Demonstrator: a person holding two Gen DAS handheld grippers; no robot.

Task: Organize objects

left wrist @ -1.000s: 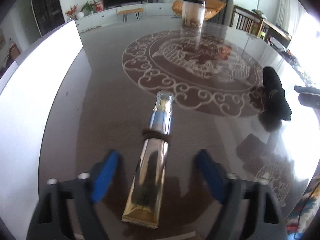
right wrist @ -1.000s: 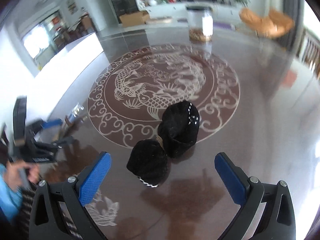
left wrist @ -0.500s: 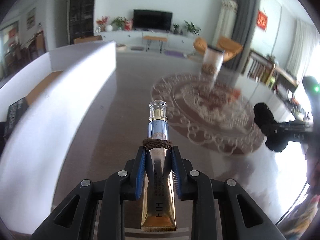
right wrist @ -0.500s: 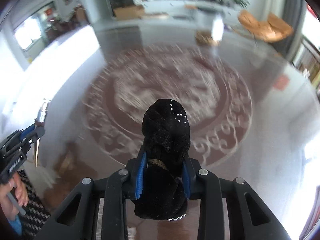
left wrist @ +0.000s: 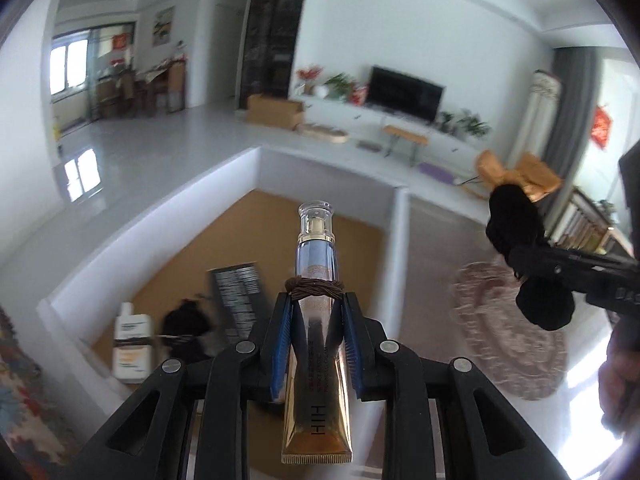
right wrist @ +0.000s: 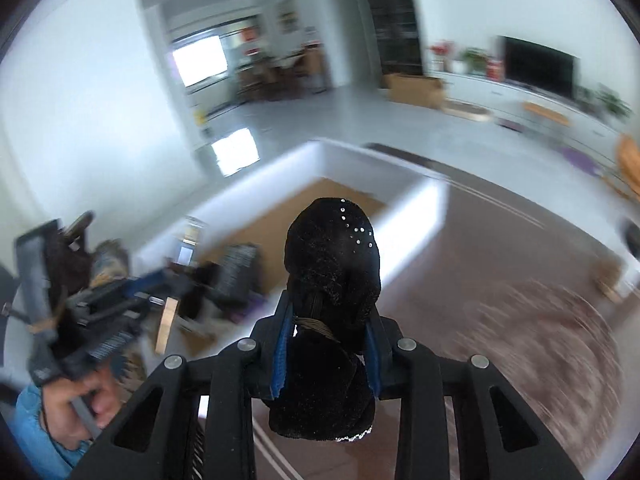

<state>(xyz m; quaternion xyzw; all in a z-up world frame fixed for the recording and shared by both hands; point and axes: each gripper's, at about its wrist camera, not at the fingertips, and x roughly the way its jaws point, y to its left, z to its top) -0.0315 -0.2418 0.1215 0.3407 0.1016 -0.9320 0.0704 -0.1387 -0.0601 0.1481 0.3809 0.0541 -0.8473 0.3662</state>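
Observation:
My left gripper (left wrist: 315, 312) is shut on a gold cosmetic tube (left wrist: 317, 368) with a clear cap and a brown band, held in the air above the white box (left wrist: 394, 248) with a brown floor. My right gripper (right wrist: 329, 326) is shut on a rolled black sock bundle (right wrist: 332, 264) tied with a band, also in the air near the box (right wrist: 412, 208). The bundle and right gripper show at the right of the left wrist view (left wrist: 516, 220). The left gripper shows blurred at the left of the right wrist view (right wrist: 120, 300).
Inside the box lie a white bottle (left wrist: 132, 344), a black pouch (left wrist: 184, 328) and a dark flat packet (left wrist: 238, 292). The dark table with a pale round pattern (left wrist: 508, 328) lies right of the box. A person's hand (right wrist: 76, 400) holds the left gripper.
Both grippers closed on their objects, lifted them off the table and swung left toward the white box. The box's inside has come into view.

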